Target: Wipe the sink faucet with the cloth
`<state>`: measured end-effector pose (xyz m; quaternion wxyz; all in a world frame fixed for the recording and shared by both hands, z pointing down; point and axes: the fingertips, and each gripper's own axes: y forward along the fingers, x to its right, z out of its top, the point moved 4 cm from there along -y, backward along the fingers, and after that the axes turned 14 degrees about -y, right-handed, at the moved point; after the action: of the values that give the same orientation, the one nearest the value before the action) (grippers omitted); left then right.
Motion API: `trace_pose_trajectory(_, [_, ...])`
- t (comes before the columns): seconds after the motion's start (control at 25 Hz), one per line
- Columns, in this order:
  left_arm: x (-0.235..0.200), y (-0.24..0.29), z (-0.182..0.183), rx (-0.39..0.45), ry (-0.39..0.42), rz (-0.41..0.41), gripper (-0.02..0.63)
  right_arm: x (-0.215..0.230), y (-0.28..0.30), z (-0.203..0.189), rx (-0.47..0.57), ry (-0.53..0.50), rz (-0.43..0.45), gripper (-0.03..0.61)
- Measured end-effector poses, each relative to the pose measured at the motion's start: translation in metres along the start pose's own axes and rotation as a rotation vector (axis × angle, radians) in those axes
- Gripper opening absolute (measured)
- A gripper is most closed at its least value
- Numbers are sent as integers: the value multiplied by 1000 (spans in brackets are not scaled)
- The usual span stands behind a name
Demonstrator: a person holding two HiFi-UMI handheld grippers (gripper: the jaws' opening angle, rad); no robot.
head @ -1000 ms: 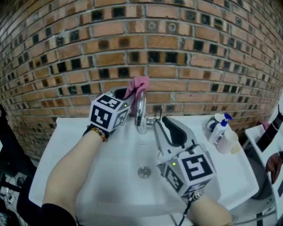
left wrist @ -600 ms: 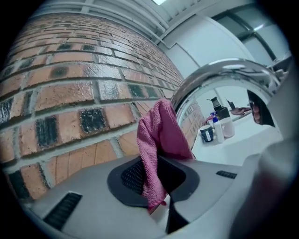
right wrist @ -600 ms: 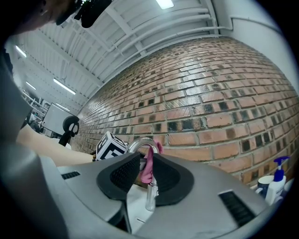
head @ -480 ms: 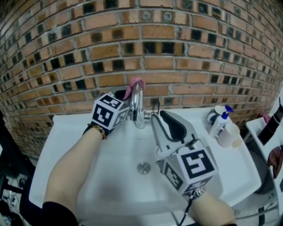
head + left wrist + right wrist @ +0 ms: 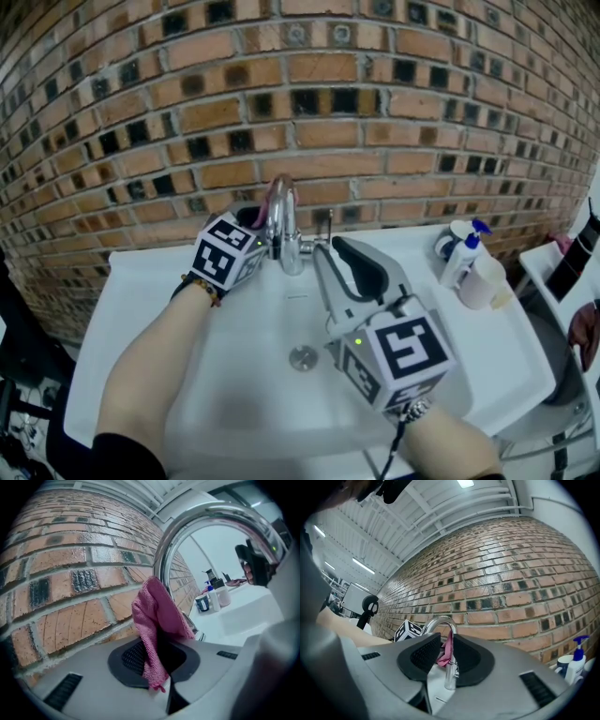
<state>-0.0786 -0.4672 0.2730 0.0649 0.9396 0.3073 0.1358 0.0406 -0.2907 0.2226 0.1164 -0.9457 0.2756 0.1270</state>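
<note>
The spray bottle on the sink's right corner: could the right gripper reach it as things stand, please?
Probably yes: the right gripper hovers empty over the basin, fingers apart, with only bare sink rim between it and the spray bottle.

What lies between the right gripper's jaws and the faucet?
Only bare sink basin, seen in the head view; the right gripper sits clear of the faucet.

Shiny chrome faucet [image 5: 292, 255], nubby cloth [image 5: 159, 616], glossy wht sink [image 5: 234, 375], glazed brick [image 5: 328, 131].
</note>
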Motion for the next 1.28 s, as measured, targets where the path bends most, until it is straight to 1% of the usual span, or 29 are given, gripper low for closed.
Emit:
trace_pose_trajectory(0.16, [-1,-1,-3,-8,24,31,55,0,0,-3,-8,-4,-2,100])
trace_pose_trajectory(0.44, [0,-12,-14,-18,21,57,55,-1,-4,-10,-22,5,-2,100])
trace_pose_trajectory(0.6, [-1,-10,-33,-62,14,65,55,-4,-5,-12,-25,6,6,100])
trace_pose_trajectory(0.76, [0,-4,-45,-68,-25,71,55,-10,-4,-13,-33,2,22,100])
trace_pose_trajectory(1.08, [4,5,-70,-114,-68,70,54,-13,-1,-17,-48,6,30,100])
trace_pose_trajectory(1.28, [8,3,-76,-129,-65,74,54,-9,-1,-19,-48,13,25,100])
